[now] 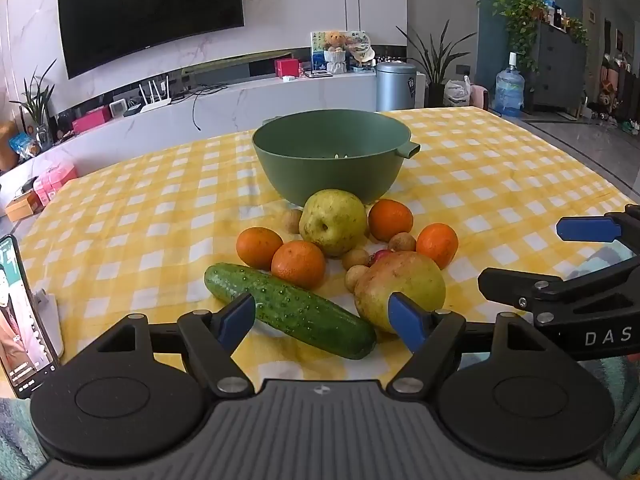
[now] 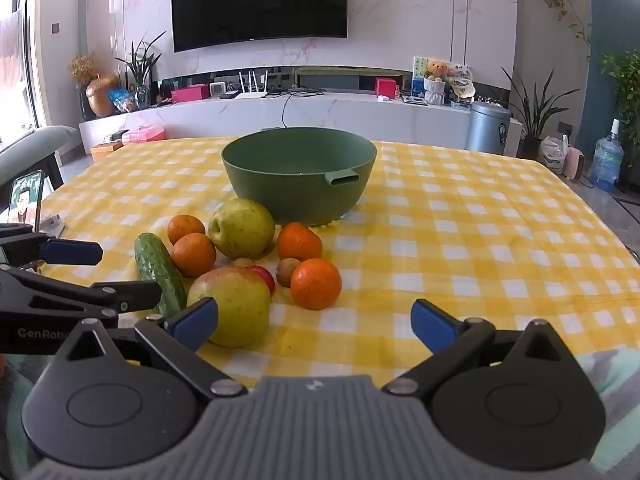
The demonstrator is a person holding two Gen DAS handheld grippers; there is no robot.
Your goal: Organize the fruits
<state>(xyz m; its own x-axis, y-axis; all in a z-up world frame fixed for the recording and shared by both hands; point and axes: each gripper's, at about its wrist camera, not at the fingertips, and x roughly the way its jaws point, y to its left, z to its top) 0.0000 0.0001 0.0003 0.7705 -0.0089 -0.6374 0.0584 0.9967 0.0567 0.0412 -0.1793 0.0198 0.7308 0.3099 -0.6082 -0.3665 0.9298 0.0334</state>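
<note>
by the look of it the task has barely begun: the deep matte green plastic bowl [image 2: 299, 172] with a stubby side handle sits toward the middle of the yellow-and-white checked cloth on the surface [image 2: 480, 240], and looks almost empty, with only a pale speck low inside. all the produce lies in a heap just in front of it, nearer the near edge: a bumpy dark green cucumber [image 1: 289, 310], four glossy dimpled round oranges [image 1: 298, 264], two smooth yellow-green pears [image 1: 333, 222], a blushed, lumpy yellow-red fruit [image 1: 400, 288] and several small tan round fruits [image 1: 356, 259]. the left gripper [image 1: 322, 322] and right gripper [image 2: 314, 322] hover over the near edge, blue-padded fingers spread wide, holding nothing.
</note>
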